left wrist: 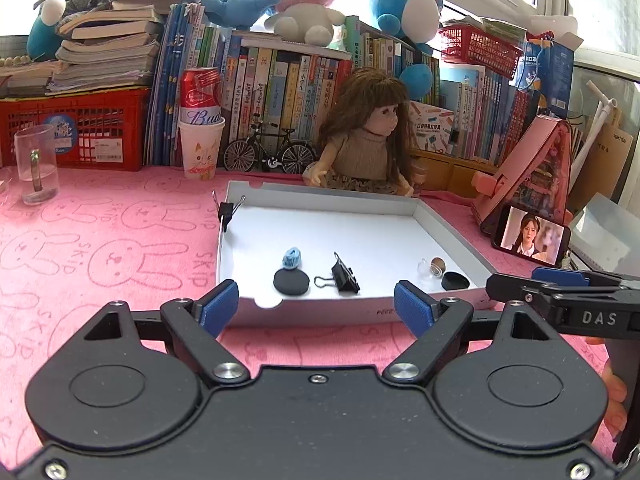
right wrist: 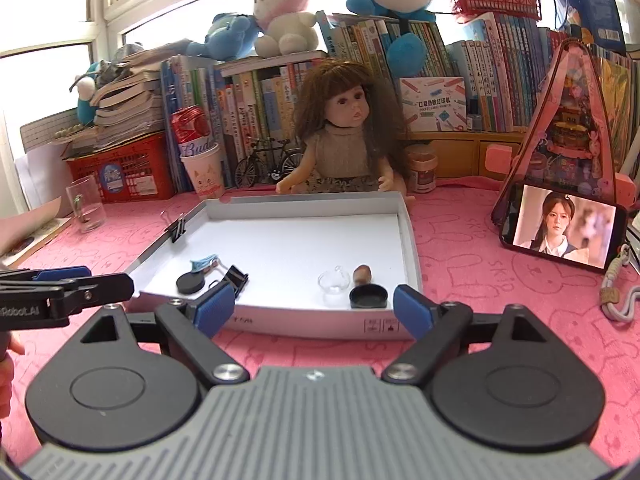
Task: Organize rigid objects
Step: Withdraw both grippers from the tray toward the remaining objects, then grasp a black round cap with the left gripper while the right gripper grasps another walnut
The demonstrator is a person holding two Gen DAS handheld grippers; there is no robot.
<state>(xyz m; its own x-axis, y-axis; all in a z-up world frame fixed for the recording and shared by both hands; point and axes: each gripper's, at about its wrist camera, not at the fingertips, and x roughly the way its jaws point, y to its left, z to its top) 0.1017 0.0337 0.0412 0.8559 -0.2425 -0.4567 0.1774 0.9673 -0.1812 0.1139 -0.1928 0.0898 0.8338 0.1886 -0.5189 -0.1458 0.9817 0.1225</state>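
- I am looking at the white tray (left wrist: 448, 232) sitting on the pink desk (left wrist: 100, 248), with the small rigid things lying along its near edge: a black disc (left wrist: 291, 281), a blue toy piece (left wrist: 292, 259) touching it at 12 o'clock, and a binder clip (left wrist: 344, 274) at the disc's 3 o'clock.
- Further toward 3 o'clock, a glass vial (right wrist: 335, 282), a cork (right wrist: 361, 274) and a black cap (right wrist: 368, 297) are crowding together; a second clip (left wrist: 228, 212) is gripping the tray's left wall.
- I am holding the left gripper (left wrist: 316, 308) with its fingers wide and nothing between them; the right gripper (right wrist: 314, 310) likewise, fingers wide and empty, both just short of the tray.
- Risks I am weighing: the vial is likely to roll if nudged; the near wall could catch a low finger and shove the tray toward the doll (left wrist: 366, 136) at 12 o'clock; the two grippers, close side by side, could collide.
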